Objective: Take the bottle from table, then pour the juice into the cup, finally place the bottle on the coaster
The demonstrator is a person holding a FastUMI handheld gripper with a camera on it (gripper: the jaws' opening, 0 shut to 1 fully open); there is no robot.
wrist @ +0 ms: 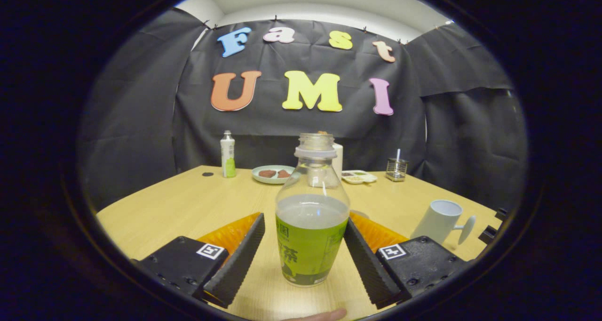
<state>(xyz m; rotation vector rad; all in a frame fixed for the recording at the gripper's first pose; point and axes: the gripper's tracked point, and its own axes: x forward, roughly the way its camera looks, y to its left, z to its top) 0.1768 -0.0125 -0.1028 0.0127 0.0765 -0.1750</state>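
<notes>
An uncapped clear bottle (312, 227) with a green label stands upright on the wooden table (188, 208). It is about half full of pale liquid. My gripper (304, 220) is open around it, one finger on each side. The right finger (364, 255) lies close against the bottle's side, while a narrow gap separates the left finger (240, 260) from it. A white cup (442, 220) with its handle turned right stands beyond the right finger. The edge of a pale flat disc (360, 213), perhaps the coaster, peeks out just past the right fingertip.
At the table's far side stand a second small bottle (227, 154), a plate (265, 180) with reddish food, a white divided tray (359, 176) and a glass holder (396, 169). A person's fingertip (324, 315) shows at the near edge.
</notes>
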